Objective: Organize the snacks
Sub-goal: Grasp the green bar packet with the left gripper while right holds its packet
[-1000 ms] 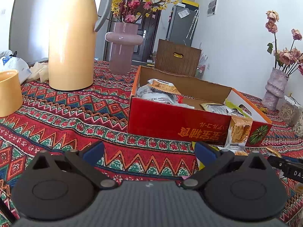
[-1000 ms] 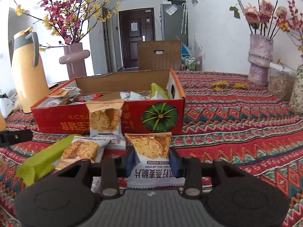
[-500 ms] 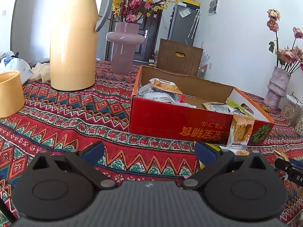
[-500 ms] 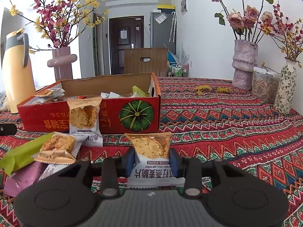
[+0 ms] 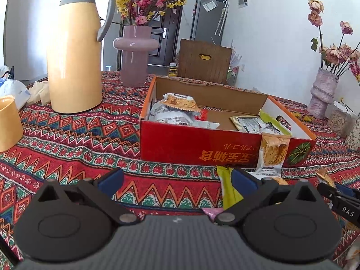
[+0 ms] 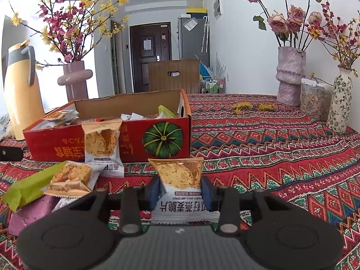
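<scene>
A red cardboard box (image 5: 202, 148) (image 6: 56, 144) with several snack packets inside stands on the patterned tablecloth. My right gripper (image 6: 180, 190) is shut on an orange-and-white oat crisp packet (image 6: 178, 175), held upright in front of the box's pumpkin picture. A like packet (image 6: 102, 144) leans on the box front, and another (image 6: 70, 177) lies beside a green packet (image 6: 27, 189) and a purple one (image 6: 29, 213). My left gripper (image 5: 176, 181) is open over the cloth before the box, with nothing between its blue pads. The green packet (image 5: 227, 186) lies by its right finger.
A yellow thermos jug (image 5: 74, 51), a yellow cup (image 5: 7, 123) and a pink vase (image 5: 135, 54) stand left of the box. Vases with roses (image 6: 290, 76) (image 6: 340, 103) and a clear container (image 6: 315, 99) stand at the far right. A brown chair back (image 6: 174, 75) is behind the table.
Both views shifted a little. The right gripper keeps its hold on the packet; the box now looks a little further left and higher in its view. The left gripper stays open.
</scene>
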Available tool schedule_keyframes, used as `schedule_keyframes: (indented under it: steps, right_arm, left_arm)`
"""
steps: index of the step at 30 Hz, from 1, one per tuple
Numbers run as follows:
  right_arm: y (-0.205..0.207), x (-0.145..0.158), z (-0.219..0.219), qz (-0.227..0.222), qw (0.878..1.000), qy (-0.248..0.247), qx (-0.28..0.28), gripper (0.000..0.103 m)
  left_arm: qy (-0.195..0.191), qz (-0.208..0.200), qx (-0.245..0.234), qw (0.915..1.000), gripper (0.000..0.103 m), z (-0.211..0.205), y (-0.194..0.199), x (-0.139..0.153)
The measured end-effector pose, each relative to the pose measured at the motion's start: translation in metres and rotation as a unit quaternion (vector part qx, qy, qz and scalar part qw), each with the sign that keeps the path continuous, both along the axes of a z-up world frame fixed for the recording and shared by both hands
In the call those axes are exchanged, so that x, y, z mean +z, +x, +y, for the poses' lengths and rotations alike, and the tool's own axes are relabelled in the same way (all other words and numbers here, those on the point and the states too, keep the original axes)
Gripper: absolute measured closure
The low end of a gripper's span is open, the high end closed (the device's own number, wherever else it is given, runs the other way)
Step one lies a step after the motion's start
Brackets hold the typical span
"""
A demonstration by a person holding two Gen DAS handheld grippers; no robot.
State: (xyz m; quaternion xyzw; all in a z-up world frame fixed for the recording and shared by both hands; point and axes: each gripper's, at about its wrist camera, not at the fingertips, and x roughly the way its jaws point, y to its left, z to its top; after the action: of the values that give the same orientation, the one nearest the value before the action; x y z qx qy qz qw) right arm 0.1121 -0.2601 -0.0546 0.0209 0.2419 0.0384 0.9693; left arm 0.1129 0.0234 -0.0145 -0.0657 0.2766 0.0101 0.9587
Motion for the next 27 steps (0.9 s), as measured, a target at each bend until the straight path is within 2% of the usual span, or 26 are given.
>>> schedule_keyframes:
  steps: [3, 7, 14, 18, 22, 25, 27]
  right_arm:
    - [-0.001, 0.000, 0.000, -0.002, 1.000, 0.002, 0.000, 0.065]
    - [-0.001, 0.000, -0.001, -0.003, 1.000, 0.004, 0.001, 0.065]
    - [-0.001, 0.000, -0.001, -0.005, 1.000, 0.009, 0.004, 0.065]
    - [-0.001, 0.000, -0.002, -0.005, 1.000, 0.011, 0.006, 0.065]
    - [-0.001, 0.000, -0.002, -0.004, 1.000, 0.013, 0.006, 0.065]
    - [-0.001, 0.000, -0.002, -0.004, 1.000, 0.014, 0.007, 0.065]
    - [-0.001, 0.000, -0.002, -0.004, 1.000, 0.014, 0.007, 0.065]
  left_arm:
    - [0.017, 0.008, -0.017, 0.9997, 0.000, -0.014, 0.004, 0.006]
    - [0.023, 0.042, -0.055, 0.9974, 0.000, -0.031, 0.015, 0.007]
    - [0.073, 0.087, -0.072, 0.9909, 0.001, -0.054, 0.029, -0.006]
    - [0.078, 0.107, -0.082, 0.9878, 0.013, -0.060, 0.036, -0.014]
    - [0.074, 0.109, -0.086, 0.9876, 0.014, -0.062, 0.039, -0.015]
    - [0.073, 0.111, -0.092, 0.9868, 0.025, -0.064, 0.041, -0.014]
    - [0.070, 0.114, -0.101, 0.9859, 0.040, -0.066, 0.042, -0.015]
